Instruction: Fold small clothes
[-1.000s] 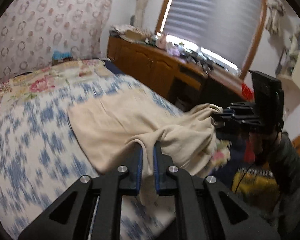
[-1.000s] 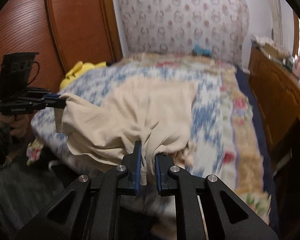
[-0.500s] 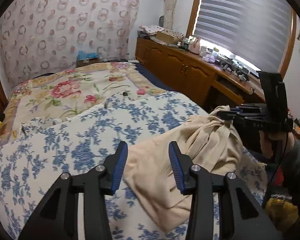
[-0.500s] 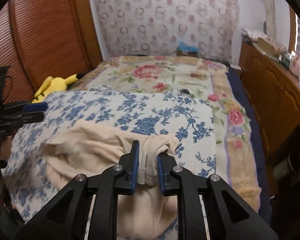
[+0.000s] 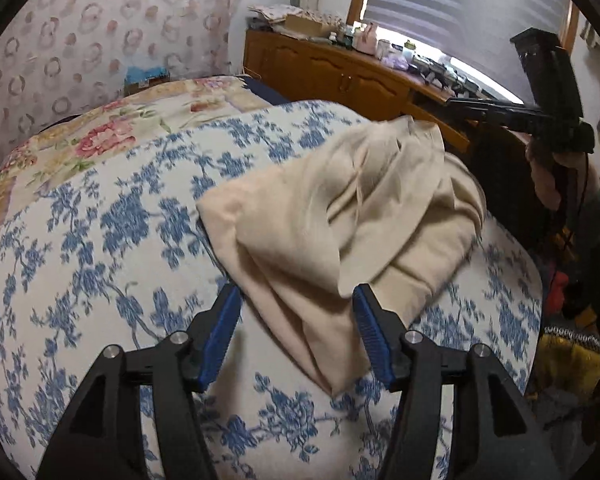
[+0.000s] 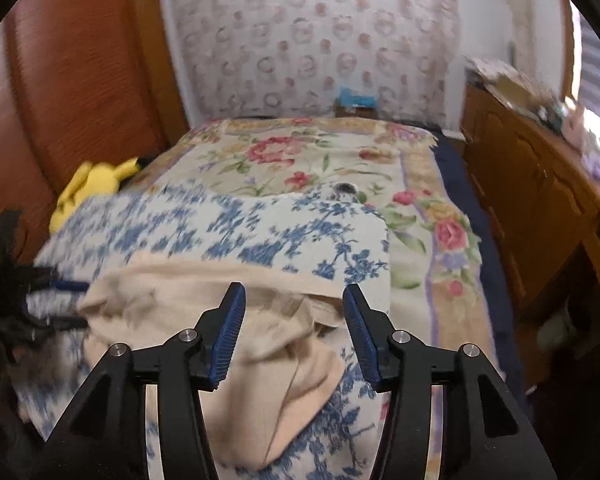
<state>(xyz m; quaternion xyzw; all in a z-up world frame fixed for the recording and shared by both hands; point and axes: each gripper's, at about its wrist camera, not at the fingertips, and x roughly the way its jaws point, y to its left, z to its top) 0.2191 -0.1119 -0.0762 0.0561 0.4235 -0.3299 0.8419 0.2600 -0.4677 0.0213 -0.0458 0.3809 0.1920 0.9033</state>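
Cloth lies bunched on the bed, between both tongs, left and right; their jaws have just been opening, gripping nothing.

The cream garment lay loosely folded on the blue-flowered bedspread near the bed's foot — soft, plain, rumpled into several overlapping layers. One pointed flap drooped over the top, and a narrow end trailed toward the bed's edge — nothing pressed on it.
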